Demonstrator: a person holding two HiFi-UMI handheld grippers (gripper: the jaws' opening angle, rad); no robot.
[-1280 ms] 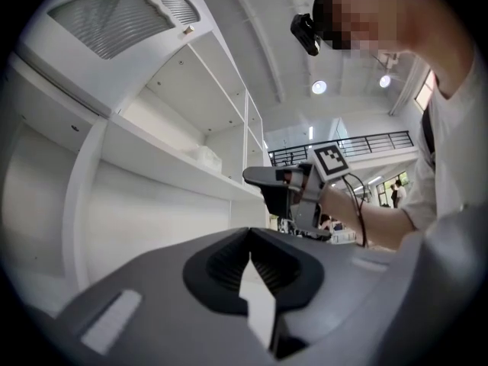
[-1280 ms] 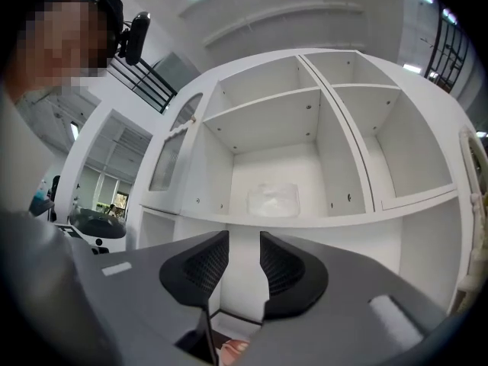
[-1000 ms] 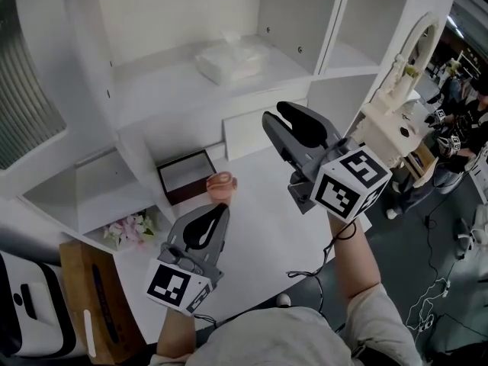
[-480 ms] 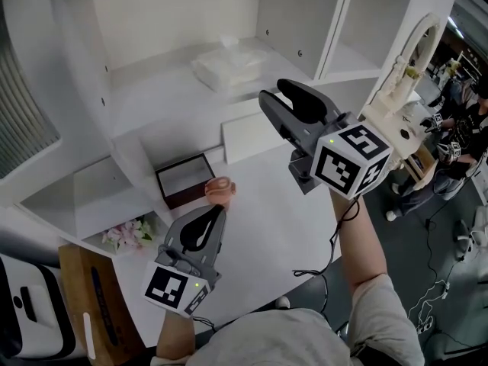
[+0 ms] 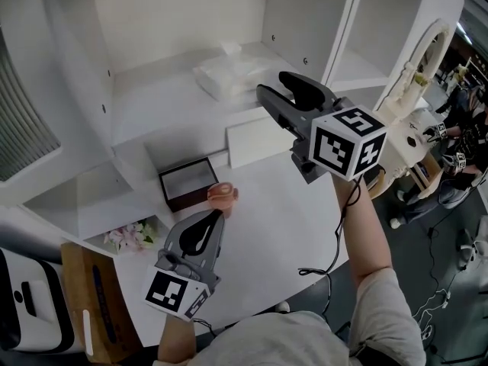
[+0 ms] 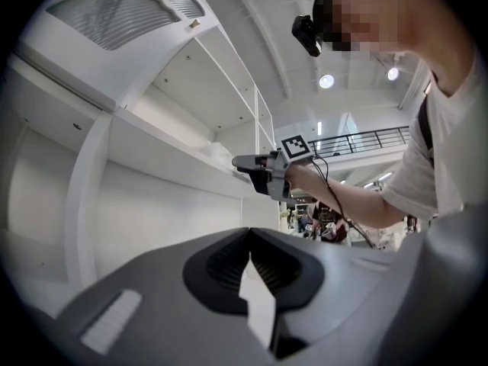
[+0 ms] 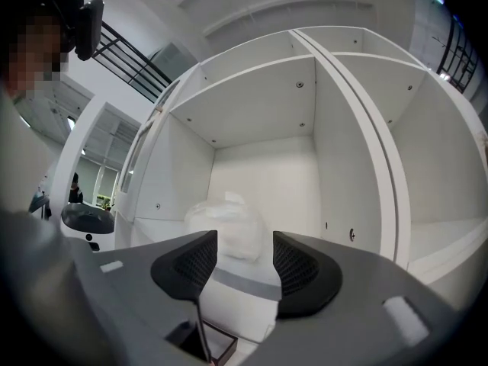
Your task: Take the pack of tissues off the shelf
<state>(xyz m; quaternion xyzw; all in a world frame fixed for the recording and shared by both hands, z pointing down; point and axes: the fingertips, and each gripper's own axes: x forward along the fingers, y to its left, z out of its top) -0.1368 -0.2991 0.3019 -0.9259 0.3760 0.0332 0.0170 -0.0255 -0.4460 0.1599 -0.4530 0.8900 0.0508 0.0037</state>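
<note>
None of the real work looks done yet: the pack of tissues [image 5: 227, 73] lies on the white shelf [image 5: 152, 101], toward the back of its wide compartment, and nothing touches it. The right tongs [image 5: 274, 85] are held level in front of that compartment, short of the pack. Their jaws have just been opening and stand wide apart with nothing gripped. In the right gripper view the pack shows in the gap between the two jaws, but it sits well ahead of them, so the pads press on nothing. The left tongs [image 5: 216, 215] are low over the table [image 5: 267, 204], near a dark open box [image 5: 185, 180]. Their jaws are closed together on nothing, and they seem to play no part in this step. As I judge it, the approach is lined up and the whole grasp remains. The open right tongs have to go forward into the compartment until the pack is between the pads, close on it, then draw it out clear of the shelf. The pack looks soft and loosely wrapped, so it will probably give under the grip.
</note>
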